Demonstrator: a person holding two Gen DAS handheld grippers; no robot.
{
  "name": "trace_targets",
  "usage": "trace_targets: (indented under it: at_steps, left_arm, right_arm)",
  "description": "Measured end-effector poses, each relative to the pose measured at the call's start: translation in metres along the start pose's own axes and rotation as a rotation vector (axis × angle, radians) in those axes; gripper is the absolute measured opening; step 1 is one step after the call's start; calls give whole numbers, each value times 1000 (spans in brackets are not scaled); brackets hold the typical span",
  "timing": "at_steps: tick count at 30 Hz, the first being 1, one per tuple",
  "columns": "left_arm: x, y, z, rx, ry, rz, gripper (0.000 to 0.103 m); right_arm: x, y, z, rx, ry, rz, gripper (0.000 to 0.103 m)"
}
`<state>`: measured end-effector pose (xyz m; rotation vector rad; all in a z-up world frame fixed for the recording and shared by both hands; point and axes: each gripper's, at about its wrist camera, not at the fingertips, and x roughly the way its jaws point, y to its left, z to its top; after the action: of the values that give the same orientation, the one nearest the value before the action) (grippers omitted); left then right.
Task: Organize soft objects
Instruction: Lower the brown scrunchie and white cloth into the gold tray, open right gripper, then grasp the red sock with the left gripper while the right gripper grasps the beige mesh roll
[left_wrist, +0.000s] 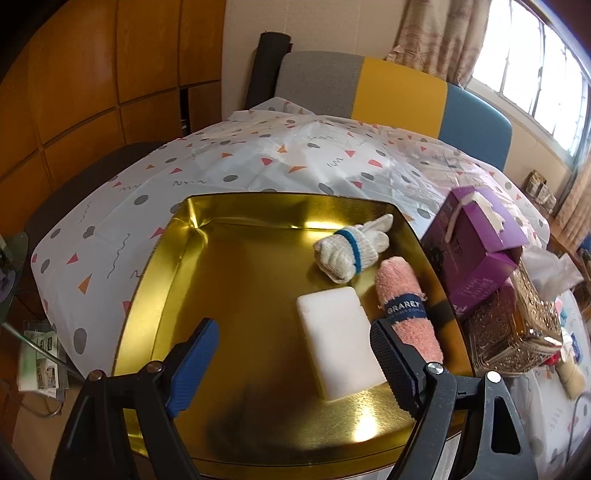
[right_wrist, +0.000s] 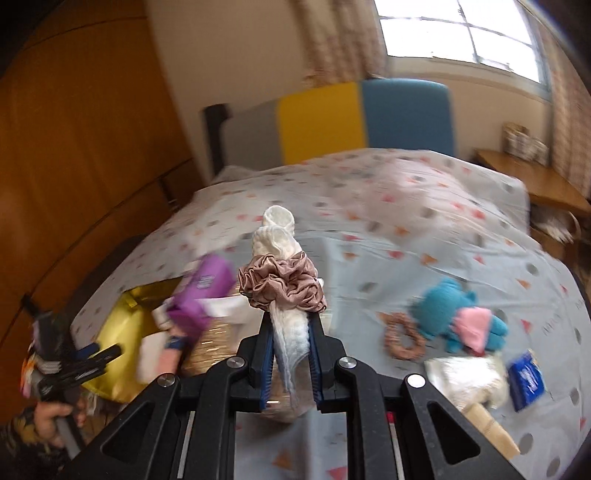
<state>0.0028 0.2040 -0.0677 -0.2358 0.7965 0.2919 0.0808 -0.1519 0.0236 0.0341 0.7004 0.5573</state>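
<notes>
A patterned tablecloth (left_wrist: 258, 166) is covering the surface below a wooden wall and bright window, with a gold tin (left_wrist: 236, 280) lying mid-frame. The left gripper (left_wrist: 291, 354) is hovering, fingers apart, over a white sponge (left_wrist: 340, 347). The right gripper (right_wrist: 291, 347) is clamping a white cloth (right_wrist: 284, 328) ringed by a scrunchie (right_wrist: 282, 282) at centre frame.

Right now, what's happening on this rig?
A person is sorting soft items into a gold tin. The right gripper is shut on a white cloth roll banded by a scrunchie. The left gripper hangs open over the tin, which holds a rolled glove, white sponge and pink towel.
</notes>
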Motion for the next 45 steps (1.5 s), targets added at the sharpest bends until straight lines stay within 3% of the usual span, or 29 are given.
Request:
trace_targets:
  at_steps: [7,12,20,23,26,38,45]
  left_arm:
    - [-2,19,4,-36,-14,37,85]
    - [-5,31,5,-53,-28,60,85]
    - [-8,40,5,-60,-40,81,86]
    - [-8,41,4,-60,-37,82,87]
    - [-7,42,3,-64,-34,78,87]
    - [-9,34,2,-45,-35,70,87]
    - [-13,27,1,-24,-39,45,87]
  right_arm:
    - [46,97,-14,-169,107,225,15]
    - [97,142,-37,-212,234,315,15]
    - [158,173,-67,-291,399,312,18]
    - [165,175,-75,-294,424,276,30]
    - [160,172,-74,-286,424,284,41]
    - [117,139,-55,-228,323,240,42]
    - [85,90,-41,-123,230,157,42]
